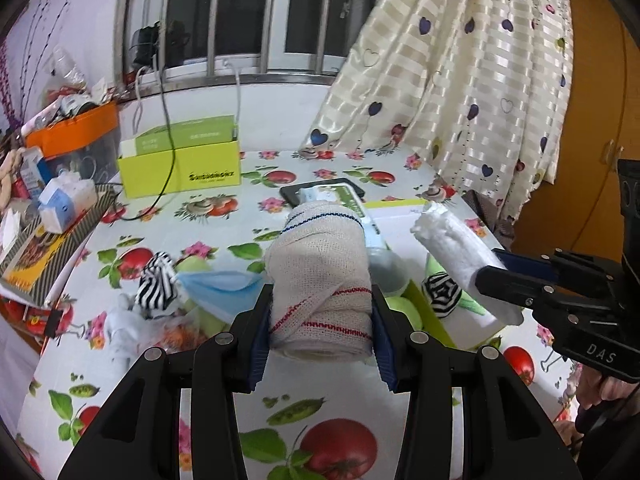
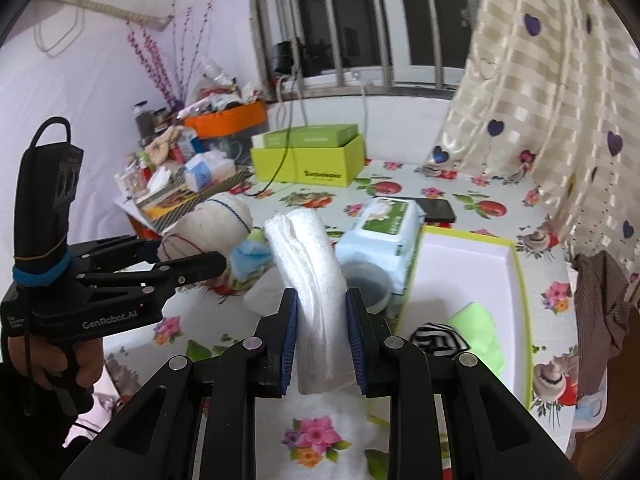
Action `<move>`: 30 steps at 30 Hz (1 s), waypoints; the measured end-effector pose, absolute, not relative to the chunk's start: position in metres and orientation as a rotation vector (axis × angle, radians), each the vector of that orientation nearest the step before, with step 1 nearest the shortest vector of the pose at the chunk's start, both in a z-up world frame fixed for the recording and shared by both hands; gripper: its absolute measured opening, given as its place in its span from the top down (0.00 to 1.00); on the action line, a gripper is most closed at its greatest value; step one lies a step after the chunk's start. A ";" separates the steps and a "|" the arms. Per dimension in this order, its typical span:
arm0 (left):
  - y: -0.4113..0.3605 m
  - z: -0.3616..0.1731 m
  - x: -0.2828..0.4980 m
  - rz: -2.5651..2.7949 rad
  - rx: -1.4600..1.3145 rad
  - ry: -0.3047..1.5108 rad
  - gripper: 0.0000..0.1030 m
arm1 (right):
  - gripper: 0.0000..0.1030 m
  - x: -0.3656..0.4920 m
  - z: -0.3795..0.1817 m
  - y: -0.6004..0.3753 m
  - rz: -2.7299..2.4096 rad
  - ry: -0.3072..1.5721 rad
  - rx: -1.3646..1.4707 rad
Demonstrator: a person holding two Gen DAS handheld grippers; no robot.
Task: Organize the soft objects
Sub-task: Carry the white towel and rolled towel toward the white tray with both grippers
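Holding both rolls above the bench, the left gripper (image 1: 322,316) is clamped on the bandage (image 1: 320,276), the right gripper (image 2: 322,340) on the towel (image 2: 316,280), probably bound for the tray (image 2: 516,264).

Both of my wrist views are evenly and fairly brightly lit by soft indoor light; the window (image 1: 256,12) behind its bars is dark and gives none. Shadows on the bench (image 1: 320,432) are faint and diffuse. The satin curtain (image 1: 472,80) shows a mild sheen, no harsh glare. Fisheye bending curves the window bars and the bench edge, and black vignette fills the corners. Fine detail is soft throughout, with slight smearing towards the edges of each view.
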State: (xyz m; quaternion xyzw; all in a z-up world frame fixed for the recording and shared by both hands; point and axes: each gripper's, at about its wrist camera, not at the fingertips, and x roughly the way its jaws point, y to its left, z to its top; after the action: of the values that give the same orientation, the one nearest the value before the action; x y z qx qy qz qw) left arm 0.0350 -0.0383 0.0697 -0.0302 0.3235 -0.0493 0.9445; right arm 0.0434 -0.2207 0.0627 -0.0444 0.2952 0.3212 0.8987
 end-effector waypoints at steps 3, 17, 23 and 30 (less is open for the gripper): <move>-0.049 0.072 0.039 -0.118 -0.044 0.654 0.56 | 0.78 0.046 0.061 -0.229 0.651 0.610 -0.088; -0.082 0.069 0.061 -0.147 -0.001 0.676 0.56 | 0.78 0.061 0.051 -0.263 0.598 0.622 -0.035; -0.096 0.067 0.069 -0.166 0.016 0.685 0.56 | 0.78 0.066 0.046 -0.276 0.575 0.631 -0.013; -0.109 0.066 0.080 -0.187 0.023 0.691 0.56 | 0.78 0.076 0.040 -0.293 0.543 0.640 0.011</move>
State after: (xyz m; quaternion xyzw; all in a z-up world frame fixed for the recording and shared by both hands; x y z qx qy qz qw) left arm 0.0796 -0.1090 0.0658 0.0115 0.3382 -0.0917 0.9365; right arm 0.0756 -0.2933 0.0397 0.0055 0.3108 0.2638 0.9131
